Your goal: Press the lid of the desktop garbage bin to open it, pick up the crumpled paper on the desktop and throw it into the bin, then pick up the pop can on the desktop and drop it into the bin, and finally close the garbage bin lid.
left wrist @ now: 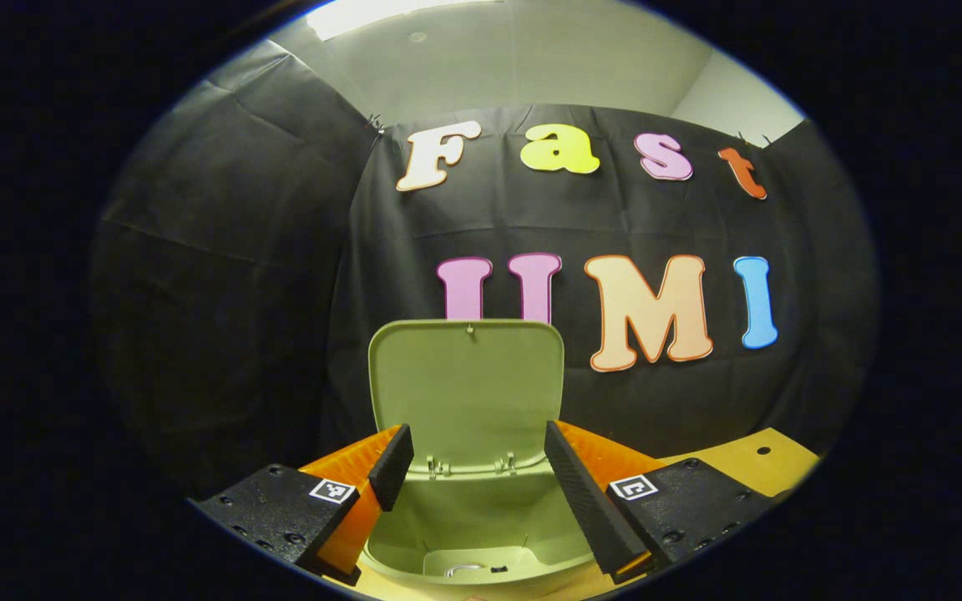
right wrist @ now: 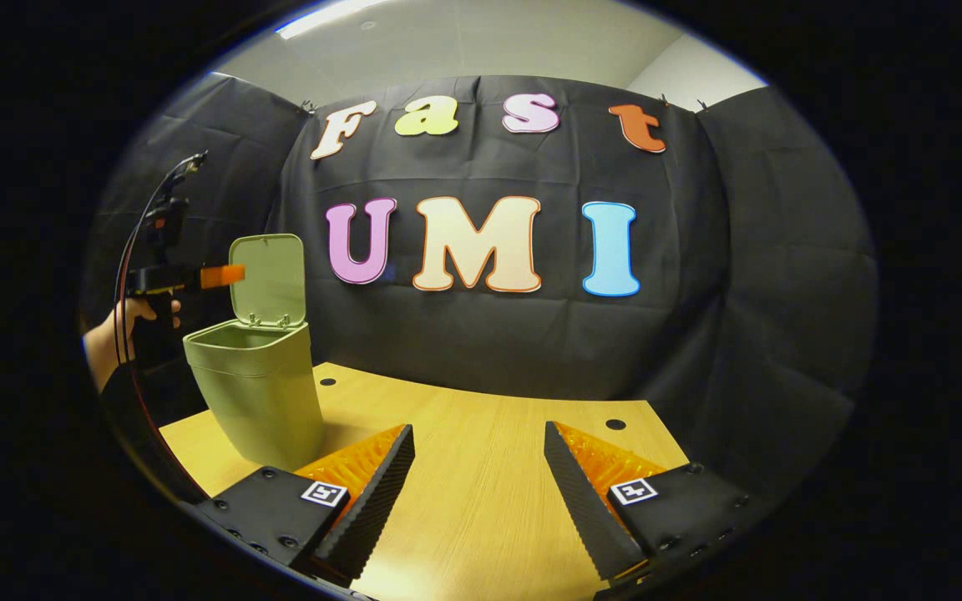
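The pale green bin (left wrist: 468, 509) stands with its lid (left wrist: 466, 392) swung up and upright at the back. My left gripper (left wrist: 477, 434) hovers just above the bin's mouth, open, with nothing between its fingers. Something small and pale lies at the bottom of the bin; I cannot tell what it is. In the right gripper view the bin (right wrist: 260, 392) stands at the far left of the wooden table (right wrist: 481, 501) with its lid (right wrist: 268, 280) up, and the left gripper (right wrist: 222, 275) hangs beside the lid, held by a hand (right wrist: 126, 321). My right gripper (right wrist: 478, 434) is open and empty over the bare tabletop.
The wooden table (left wrist: 769, 463) has small round holes (right wrist: 615, 424) near its back edge. Black cloth walls close in behind and on both sides. A cable (right wrist: 134, 242) loops down from the left gripper.
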A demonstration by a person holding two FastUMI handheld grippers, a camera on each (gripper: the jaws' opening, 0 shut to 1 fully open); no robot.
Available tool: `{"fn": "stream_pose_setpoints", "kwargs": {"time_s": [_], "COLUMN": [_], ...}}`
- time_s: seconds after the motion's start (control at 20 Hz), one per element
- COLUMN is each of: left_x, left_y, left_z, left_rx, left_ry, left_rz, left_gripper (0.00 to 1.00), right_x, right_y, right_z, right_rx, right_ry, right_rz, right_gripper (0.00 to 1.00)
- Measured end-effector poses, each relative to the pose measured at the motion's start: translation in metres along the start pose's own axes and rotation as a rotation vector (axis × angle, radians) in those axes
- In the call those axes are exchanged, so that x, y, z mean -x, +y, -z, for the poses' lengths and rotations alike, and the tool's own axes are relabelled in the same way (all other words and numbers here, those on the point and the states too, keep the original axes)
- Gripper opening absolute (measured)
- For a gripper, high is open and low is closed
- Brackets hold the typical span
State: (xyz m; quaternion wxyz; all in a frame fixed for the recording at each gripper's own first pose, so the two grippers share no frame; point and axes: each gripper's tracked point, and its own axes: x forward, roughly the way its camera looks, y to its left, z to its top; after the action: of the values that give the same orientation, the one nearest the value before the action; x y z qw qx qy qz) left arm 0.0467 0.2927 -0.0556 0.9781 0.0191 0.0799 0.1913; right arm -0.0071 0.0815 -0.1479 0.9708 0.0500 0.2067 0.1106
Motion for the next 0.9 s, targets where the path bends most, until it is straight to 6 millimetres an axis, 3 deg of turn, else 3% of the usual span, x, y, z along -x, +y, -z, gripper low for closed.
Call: {"fn": "stream_pose_setpoints", "kwargs": {"time_s": [0.2, 0.35, 0.55, 0.65, 0.8, 0.85, 0.9], "left_x": [-0.036, -0.069, -0.102, -0.115, -0.117, -0.115, -0.109], "left_y": [0.017, 0.03, 0.037, 0.036, 0.038, 0.037, 0.035], "left_z": [-0.057, -0.078, -0.076, -0.066, -0.046, -0.052, -0.052], "left_rx": [-0.052, -0.06, -0.048, -0.022, -0.022, -0.013, -0.007], "left_ry": [-0.042, -0.048, -0.022, 0.011, 0.075, 0.046, 0.047], "left_rz": [-0.004, -0.022, -0.024, -0.019, -0.023, -0.021, -0.017], "left_gripper": [0.94, 0.94, 0.95, 0.97, 0.98, 0.95, 0.99], "right_x": [0.001, 0.003, 0.009, 0.011, 0.012, 0.01, 0.009], "right_y": [0.008, 0.01, 0.008, 0.006, 0.005, 0.005, 0.006], "right_z": [0.003, 0.01, 0.017, 0.019, 0.017, 0.016, 0.017], "right_rx": [-0.014, -0.052, -0.048, -0.039, -0.035, -0.03, -0.027], "right_ry": [-0.002, 0.004, 0.015, 0.024, 0.025, 0.025, 0.026], "right_rz": [0.027, 0.064, 0.109, 0.12, 0.119, 0.115, 0.107], "right_gripper": [0.98, 0.98, 1.0, 0.98, 0.98, 0.98, 0.98]}}
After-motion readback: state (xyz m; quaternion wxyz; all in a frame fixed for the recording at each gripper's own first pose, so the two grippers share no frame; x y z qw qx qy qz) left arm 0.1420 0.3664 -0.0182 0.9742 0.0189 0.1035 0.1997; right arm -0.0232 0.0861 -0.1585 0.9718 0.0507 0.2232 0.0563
